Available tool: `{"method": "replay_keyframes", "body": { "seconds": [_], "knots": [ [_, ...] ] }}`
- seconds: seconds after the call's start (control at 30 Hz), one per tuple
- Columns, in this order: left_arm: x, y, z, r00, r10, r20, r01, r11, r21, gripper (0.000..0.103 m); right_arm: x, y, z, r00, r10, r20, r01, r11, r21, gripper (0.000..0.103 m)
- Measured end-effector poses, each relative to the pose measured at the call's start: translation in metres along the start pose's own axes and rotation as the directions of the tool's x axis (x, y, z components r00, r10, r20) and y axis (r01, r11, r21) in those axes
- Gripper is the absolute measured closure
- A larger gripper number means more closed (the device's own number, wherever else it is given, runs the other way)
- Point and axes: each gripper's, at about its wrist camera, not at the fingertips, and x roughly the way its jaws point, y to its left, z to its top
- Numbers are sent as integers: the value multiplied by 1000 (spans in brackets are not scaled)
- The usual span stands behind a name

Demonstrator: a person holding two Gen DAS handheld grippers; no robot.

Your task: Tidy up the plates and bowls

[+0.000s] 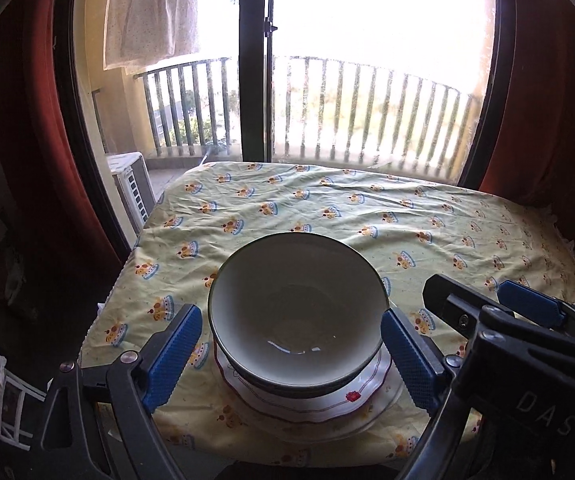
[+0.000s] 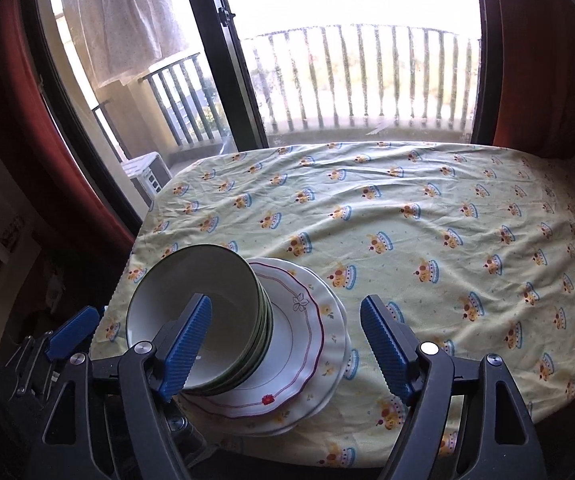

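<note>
A stack of white bowls with green rims (image 1: 299, 312) sits on a stack of white scalloped plates with red trim (image 1: 307, 404) near the table's front left corner. My left gripper (image 1: 293, 360) is open, its blue pads on either side of the bowls, apart from them. In the right wrist view the bowls (image 2: 203, 320) lean to the left on the plates (image 2: 299, 352). My right gripper (image 2: 287, 348) is open above the plates, with its left pad in front of the bowls. It also shows in the left wrist view (image 1: 527, 304).
The table wears a yellow crown-print cloth (image 2: 427, 240). Its front edge and left edge are close to the stack. Behind the table are a glass balcony door (image 1: 255, 60), railing and red curtains (image 1: 27, 120). An air-conditioner unit (image 1: 133, 184) stands outside.
</note>
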Motion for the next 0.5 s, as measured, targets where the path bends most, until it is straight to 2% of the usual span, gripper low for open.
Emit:
{"method": "replay_keyframes", "body": {
  "seconds": [0.2, 0.37, 0.5],
  "knots": [
    [-7, -20, -34, 998, -60, 9, 60, 998, -3, 11, -20, -34, -32, 998, -61, 26, 61, 998, 8, 23],
    [-10, -36, -53, 996, -86, -6, 86, 996, 5, 11, -34, -69, -56, 988, -149, 45, 148, 988, 30, 23],
    [-15, -43, -64, 996, -94, -13, 94, 996, 1, 11, -45, -86, -71, 980, -186, 65, 184, 982, 30, 23]
  ]
}}
